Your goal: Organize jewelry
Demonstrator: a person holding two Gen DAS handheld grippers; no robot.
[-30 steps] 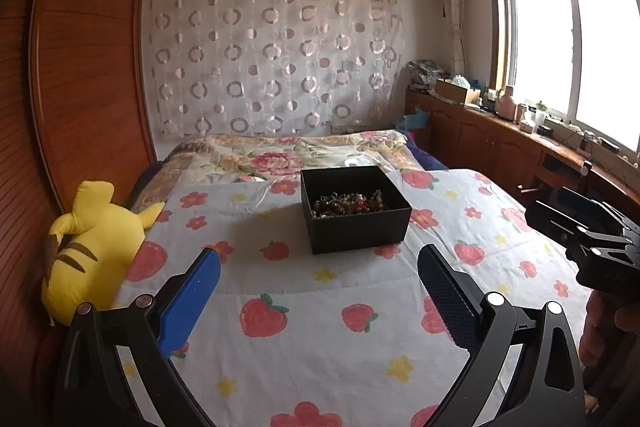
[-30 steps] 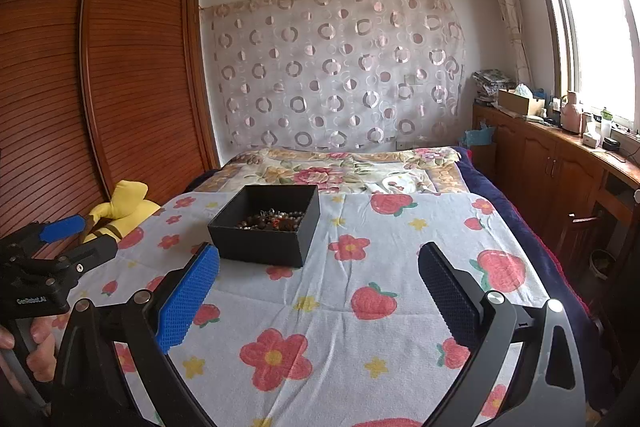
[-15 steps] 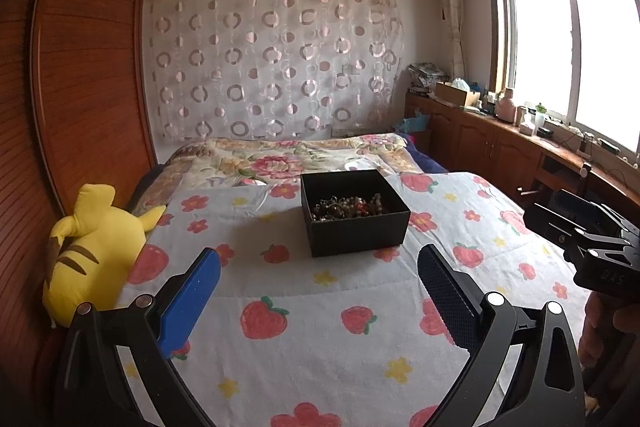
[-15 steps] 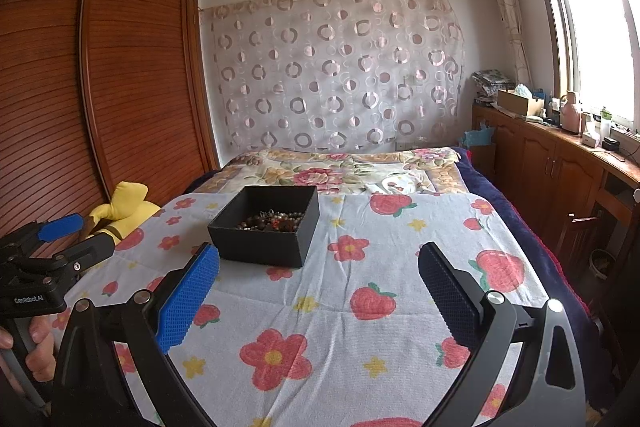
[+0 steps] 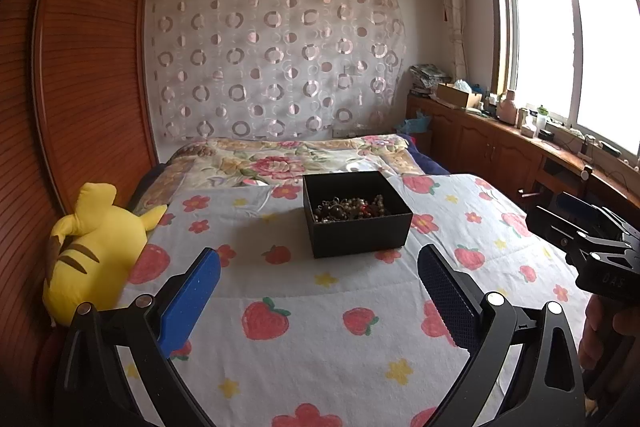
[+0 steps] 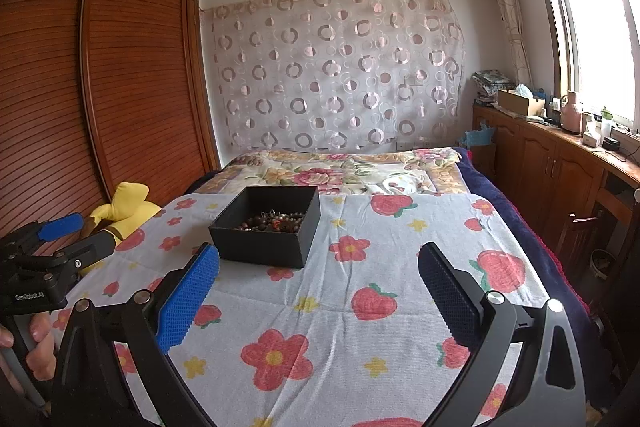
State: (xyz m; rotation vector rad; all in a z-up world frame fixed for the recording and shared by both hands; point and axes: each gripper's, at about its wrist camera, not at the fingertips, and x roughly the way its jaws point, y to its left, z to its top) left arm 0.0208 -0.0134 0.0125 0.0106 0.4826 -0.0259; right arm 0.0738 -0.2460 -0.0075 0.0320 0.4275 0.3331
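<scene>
1. Tangle of dark beaded jewelry [image 5: 352, 207] heaped inside open square black cardboard box [image 5: 362, 235], on strawberry-and-flower print bedspread [image 5: 320, 339].
2. Left gripper [image 5: 319, 279] hovering near box, blue-padded jaws spread wide, empty.
3. Right gripper [image 6: 319, 277] likewise spread, empty.
4. Yellow plush toy [image 5: 94, 251] at bedspread's left edge.

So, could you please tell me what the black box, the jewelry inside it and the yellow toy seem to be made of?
The black box looks like matte cardboard: thin straight walls, no shine. The jewelry seems to be mostly glossy beads, brown, pale and red; whether wood, glass or plastic is unclear. The yellow toy looks like soft plush fabric, with rounded stuffed shapes.
</scene>
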